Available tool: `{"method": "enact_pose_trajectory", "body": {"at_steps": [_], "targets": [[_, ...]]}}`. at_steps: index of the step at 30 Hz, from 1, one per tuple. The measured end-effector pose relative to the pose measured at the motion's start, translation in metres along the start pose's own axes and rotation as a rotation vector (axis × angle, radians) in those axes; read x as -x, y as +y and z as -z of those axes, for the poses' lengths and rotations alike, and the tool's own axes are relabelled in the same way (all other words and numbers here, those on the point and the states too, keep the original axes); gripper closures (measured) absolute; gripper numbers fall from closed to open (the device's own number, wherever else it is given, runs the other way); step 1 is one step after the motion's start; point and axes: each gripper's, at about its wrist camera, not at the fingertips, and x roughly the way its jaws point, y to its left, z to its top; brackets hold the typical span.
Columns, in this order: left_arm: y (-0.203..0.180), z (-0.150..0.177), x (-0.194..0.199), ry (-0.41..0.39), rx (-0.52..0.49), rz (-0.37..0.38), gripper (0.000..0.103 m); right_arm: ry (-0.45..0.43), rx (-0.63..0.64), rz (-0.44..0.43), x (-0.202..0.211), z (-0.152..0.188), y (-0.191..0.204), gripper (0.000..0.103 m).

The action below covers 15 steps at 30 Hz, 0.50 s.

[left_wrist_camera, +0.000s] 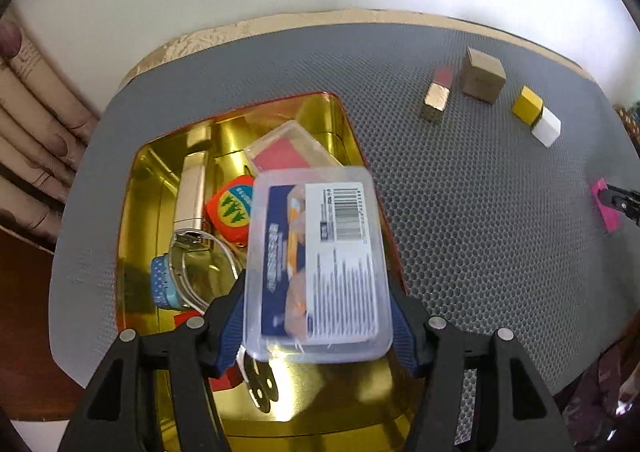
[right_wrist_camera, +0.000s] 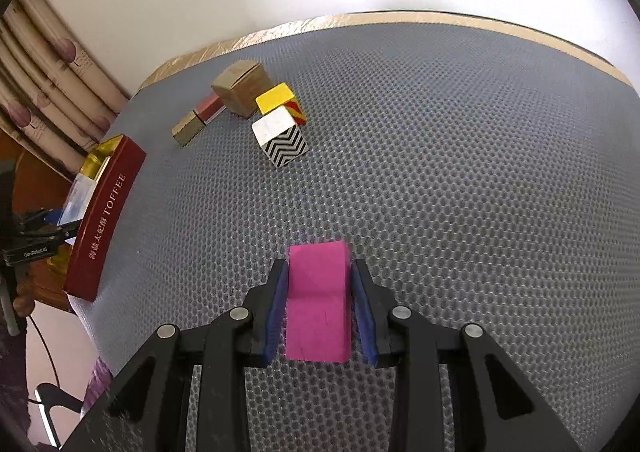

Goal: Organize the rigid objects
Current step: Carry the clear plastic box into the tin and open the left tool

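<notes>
My left gripper [left_wrist_camera: 320, 316] is shut on a clear plastic case [left_wrist_camera: 318, 264] with a barcode label, held above the gold-lined toffee tin [left_wrist_camera: 132, 211]. The tin holds a tape measure [left_wrist_camera: 232, 209], a beige box, another clear case, a ring of tape and metal bangles. My right gripper [right_wrist_camera: 319, 272] stands around a magenta block [right_wrist_camera: 318, 300] on the grey mat; there is a small gap on the right side, so whether it grips is unclear. The magenta block also shows in the left wrist view [left_wrist_camera: 606, 207].
A brown cardboard cube [right_wrist_camera: 242, 87], a gold-and-red bar [right_wrist_camera: 198, 121], a yellow cube [right_wrist_camera: 278, 97] and a white zigzag cube [right_wrist_camera: 280, 139] sit at the far part of the mat. The tin's red wall [right_wrist_camera: 104, 219] stands at the left. Curtains hang at the far left.
</notes>
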Motion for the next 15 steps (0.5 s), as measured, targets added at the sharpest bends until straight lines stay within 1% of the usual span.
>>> {"method": "enact_pose_trajectory", "body": {"at_steps": [3, 6, 8, 9, 11, 13, 15], "targets": [[0.001, 0.000, 0.008, -0.039, 0.013, -0.028, 0.040, -0.022, -0.003, -0.020, 0.011, -0.005, 0.006, 0.073], [0.009, 0.004, 0.022, -0.078, 0.046, -0.003, 0.040, -0.040, 0.017, -0.061, 0.021, -0.014, 0.025, 0.073], [0.018, 0.009, 0.030, -0.089, 0.088, 0.009, 0.040, -0.046, 0.032, -0.100, 0.026, -0.021, 0.042, 0.073], [0.026, 0.013, 0.034, -0.102, 0.124, 0.026, 0.040, -0.050, 0.040, -0.128, 0.027, -0.026, 0.053, 0.073], [0.034, 0.020, 0.041, -0.128, 0.188, 0.034, 0.040, -0.055, 0.057, -0.173, 0.029, -0.033, 0.073, 0.073], [0.042, 0.033, 0.050, -0.161, 0.254, 0.026, 0.040, -0.049, 0.072, -0.233, 0.026, -0.044, 0.098, 0.073], [0.051, 0.051, 0.058, -0.190, 0.314, -0.012, 0.040, -0.038, 0.084, -0.278, 0.019, -0.053, 0.123, 0.073]]}}
